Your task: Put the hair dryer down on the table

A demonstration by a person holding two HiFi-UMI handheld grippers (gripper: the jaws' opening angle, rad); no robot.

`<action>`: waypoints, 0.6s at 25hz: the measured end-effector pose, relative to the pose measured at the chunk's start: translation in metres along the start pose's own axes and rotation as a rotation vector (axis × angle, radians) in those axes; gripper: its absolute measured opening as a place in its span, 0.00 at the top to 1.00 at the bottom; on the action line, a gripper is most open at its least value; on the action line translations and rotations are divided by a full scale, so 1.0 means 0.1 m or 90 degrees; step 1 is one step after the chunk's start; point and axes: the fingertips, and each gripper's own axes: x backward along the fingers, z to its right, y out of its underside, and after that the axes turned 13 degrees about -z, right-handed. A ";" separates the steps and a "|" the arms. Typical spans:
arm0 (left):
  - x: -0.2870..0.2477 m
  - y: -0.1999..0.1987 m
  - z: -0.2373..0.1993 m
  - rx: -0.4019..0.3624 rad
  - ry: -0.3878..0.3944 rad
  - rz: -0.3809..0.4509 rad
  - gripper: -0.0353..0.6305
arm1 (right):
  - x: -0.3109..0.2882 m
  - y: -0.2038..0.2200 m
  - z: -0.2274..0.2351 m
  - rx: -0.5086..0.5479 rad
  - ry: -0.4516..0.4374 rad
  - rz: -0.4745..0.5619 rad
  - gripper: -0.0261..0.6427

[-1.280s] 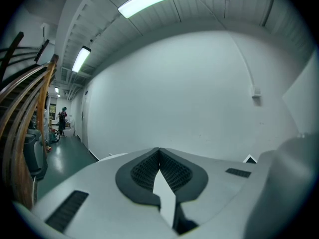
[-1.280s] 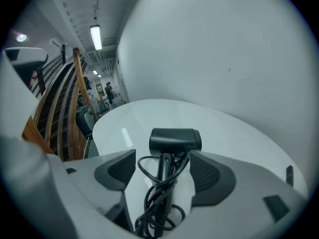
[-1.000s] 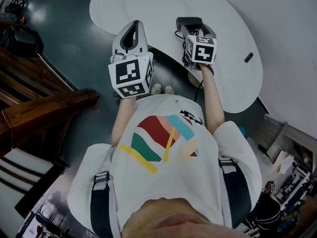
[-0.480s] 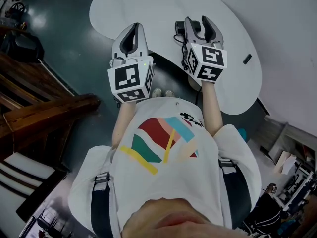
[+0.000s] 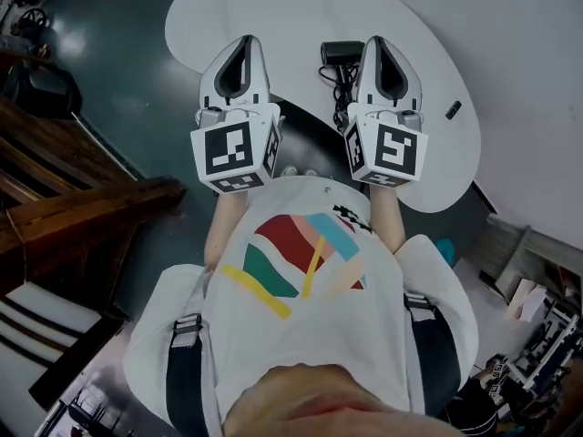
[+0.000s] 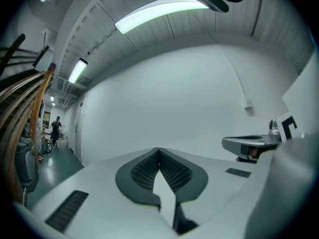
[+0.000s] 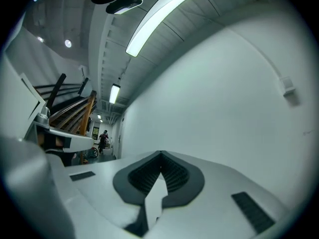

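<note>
The right gripper has just been closing. Its dark ribbed pads now meet at the tips with nothing between them. The left gripper is likewise closed tip to tip and empty. Both point level at a white wall under a light strip on the ceiling.

In the head view the two grippers sit side by side in the upper middle of the frame, apart from each other, above the person's shirt. The hair dryer lies on the white table in the upper middle, between the grippers and just left of the right one's jaws. Its cord is bunched just below it. Neither gripper holds it.

A small dark thing lies on the table towards the right. A dark floor fills the upper left, and wooden stairs run along the left edge.
</note>
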 end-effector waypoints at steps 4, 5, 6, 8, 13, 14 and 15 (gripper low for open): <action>0.04 -0.11 0.07 -0.015 0.003 0.021 0.92 | 0.08 -0.02 -0.02 0.002 -0.010 0.010 0.94; 0.04 -0.12 0.09 -0.017 0.004 0.024 0.92 | 0.08 0.00 -0.02 0.001 -0.009 0.009 0.95; 0.04 -0.12 0.10 -0.018 0.005 0.025 0.92 | 0.08 0.01 -0.02 0.002 -0.010 0.007 0.95; 0.03 -0.13 0.12 -0.017 0.006 0.028 0.92 | 0.06 0.04 -0.04 0.009 -0.015 -0.002 0.95; 0.03 -0.16 0.13 -0.018 0.007 0.035 0.92 | 0.01 0.07 -0.06 0.011 -0.015 -0.014 0.95; 0.03 -0.16 0.13 -0.019 0.007 0.037 0.92 | 0.01 0.07 -0.06 0.013 -0.015 -0.015 0.95; 0.03 -0.17 0.12 -0.020 0.008 0.038 0.92 | 0.00 0.07 -0.06 0.013 -0.015 -0.015 0.95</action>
